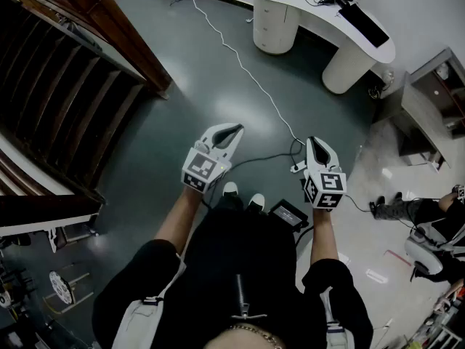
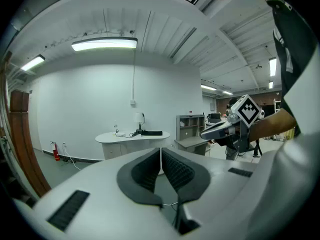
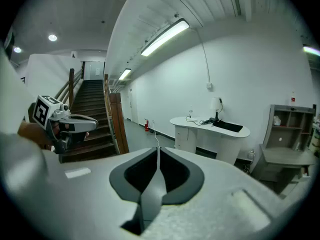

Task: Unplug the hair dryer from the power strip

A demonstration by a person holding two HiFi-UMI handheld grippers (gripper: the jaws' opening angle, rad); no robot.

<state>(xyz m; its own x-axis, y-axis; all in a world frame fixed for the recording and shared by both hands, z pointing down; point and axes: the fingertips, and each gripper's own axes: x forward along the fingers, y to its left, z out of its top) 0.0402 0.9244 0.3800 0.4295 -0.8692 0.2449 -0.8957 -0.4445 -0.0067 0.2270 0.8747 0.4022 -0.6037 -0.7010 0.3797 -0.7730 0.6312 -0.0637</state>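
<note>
Where the shoes stand on the grey floor, a black box with a pale label too small to be read is set beside them. Further out, the left gripper and the right gripper are held with jaws pressed together on nothing; square markers are borne on both. A small white block, seemingly the power strip, is seen just beside the right gripper, joined by a white cable laid across open floor between the staircase and the white desk. The hair dryer cannot be made out.
</note>
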